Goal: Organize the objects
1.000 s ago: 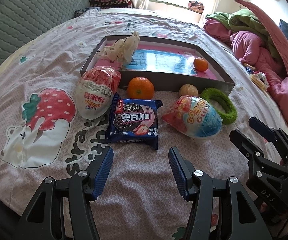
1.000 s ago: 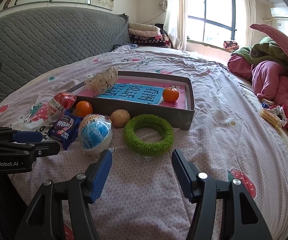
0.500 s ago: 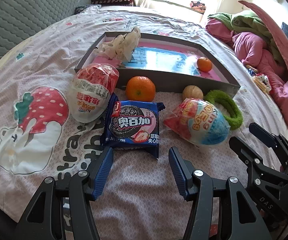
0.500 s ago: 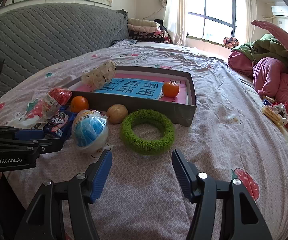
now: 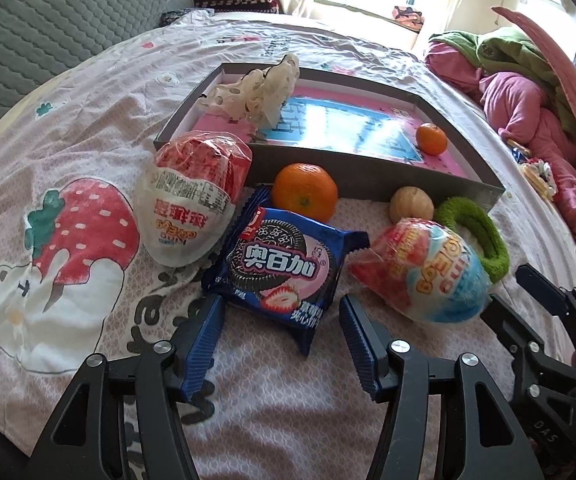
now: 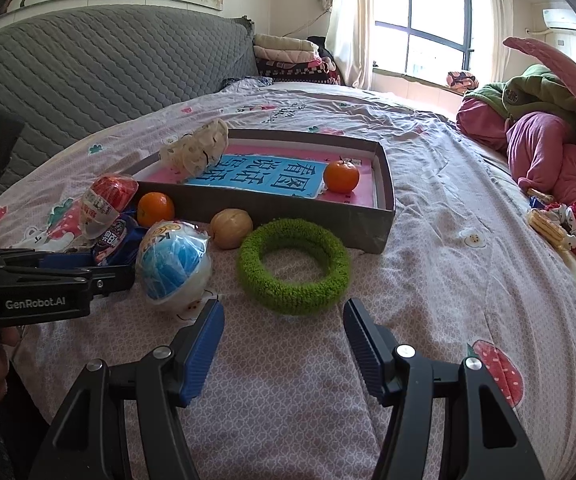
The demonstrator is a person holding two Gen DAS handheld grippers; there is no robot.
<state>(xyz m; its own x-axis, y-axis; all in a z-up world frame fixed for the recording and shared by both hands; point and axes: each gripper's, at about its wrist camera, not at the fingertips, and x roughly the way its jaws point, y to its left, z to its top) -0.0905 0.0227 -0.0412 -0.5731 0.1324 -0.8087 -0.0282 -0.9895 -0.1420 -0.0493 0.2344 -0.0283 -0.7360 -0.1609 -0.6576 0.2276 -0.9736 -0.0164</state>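
Bed sheet soft; cookie packet [image 5: 284, 264] light, crinkly, to be pinched across edges. Left gripper [image 5: 280, 336] opening, nothing held; right gripper [image 6: 284, 344] open, empty.

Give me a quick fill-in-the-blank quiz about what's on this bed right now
1. The fruit inside the box is a small ____.
2. The fuzzy ring beside the box is coloured ____.
3. The left gripper has its jaws opening around the near end of the blue ____ packet.
4. The right gripper holds ____.

Answers: orange; green; cookie; nothing
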